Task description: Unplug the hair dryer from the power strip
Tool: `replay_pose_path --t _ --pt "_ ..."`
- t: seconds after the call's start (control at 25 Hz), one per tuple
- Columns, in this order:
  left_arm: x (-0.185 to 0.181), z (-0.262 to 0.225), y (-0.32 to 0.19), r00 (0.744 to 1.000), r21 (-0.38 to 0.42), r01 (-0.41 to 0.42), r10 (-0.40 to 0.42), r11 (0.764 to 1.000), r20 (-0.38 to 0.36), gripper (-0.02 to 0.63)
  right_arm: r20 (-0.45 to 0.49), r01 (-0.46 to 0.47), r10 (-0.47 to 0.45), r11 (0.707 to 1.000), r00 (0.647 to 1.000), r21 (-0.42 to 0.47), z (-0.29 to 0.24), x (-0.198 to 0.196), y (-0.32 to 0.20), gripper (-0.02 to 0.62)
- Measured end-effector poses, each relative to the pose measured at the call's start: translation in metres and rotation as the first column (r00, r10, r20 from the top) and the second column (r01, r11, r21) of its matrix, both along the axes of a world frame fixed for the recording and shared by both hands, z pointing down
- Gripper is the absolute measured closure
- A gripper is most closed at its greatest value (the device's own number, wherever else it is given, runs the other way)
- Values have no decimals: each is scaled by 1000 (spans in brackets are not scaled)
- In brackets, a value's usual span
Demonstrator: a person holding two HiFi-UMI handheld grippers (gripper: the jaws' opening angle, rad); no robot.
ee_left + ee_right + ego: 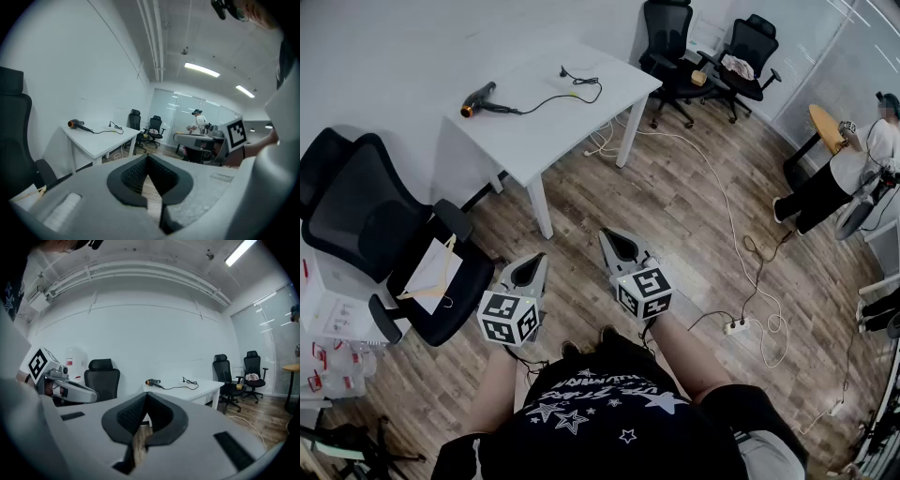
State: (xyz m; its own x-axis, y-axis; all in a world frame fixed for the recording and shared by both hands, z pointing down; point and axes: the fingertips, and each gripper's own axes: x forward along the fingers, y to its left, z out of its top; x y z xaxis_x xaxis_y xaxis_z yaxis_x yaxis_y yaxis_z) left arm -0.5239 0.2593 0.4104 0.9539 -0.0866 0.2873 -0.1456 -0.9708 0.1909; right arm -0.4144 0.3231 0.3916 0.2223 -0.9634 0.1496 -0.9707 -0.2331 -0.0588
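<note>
A black hair dryer (478, 99) with an orange nozzle lies at the left end of the white table (581, 112). Its black cord runs right and ends in a plug (564, 70) that lies loose on the tabletop. A white power strip (736, 326) sits on the wooden floor at the right, far from the table. My left gripper (534, 264) and right gripper (609, 240) hang side by side in front of me, well short of the table, both shut and empty. The left gripper (147, 157) view shows the hair dryer (77, 124) far ahead, as does the right gripper (146, 395) view, where the hair dryer (152, 381) lies beside its cord.
A black office chair (403, 253) with paper and a hanger on its seat stands at my left. Two more chairs (712, 52) stand behind the table. A white cable (722, 202) snakes across the floor to the strip. A person (848, 173) stands at the far right.
</note>
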Motion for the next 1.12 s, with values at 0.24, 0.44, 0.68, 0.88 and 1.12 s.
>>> replay_pose_path --t 0.24,0.44,0.68,0.88,1.12 --pt "-8 4 -3 1000 -21 -20 20 1000 -12 600 15 -16 16 1000 1000 -11 8 -6 -3 588" --pt "-11 7 -13 1000 -36 -16 16 999 -9 600 11 -24 24 999 1000 -22 10 -6 -9 588" --pt "-10 12 -21 1000 -57 -10 9 998 -9 600 17 -39 39 999 999 -38 13 -4 -14 588" --pt "-5 20 -22 1000 -105 -14 14 994 -6 600 48 -94 95 995 994 -22 19 6 -8 588" --pt "17 32 -25 1000 -117 -8 9 993 13 600 83 -107 109 994 991 -30 32 34 -8 586"
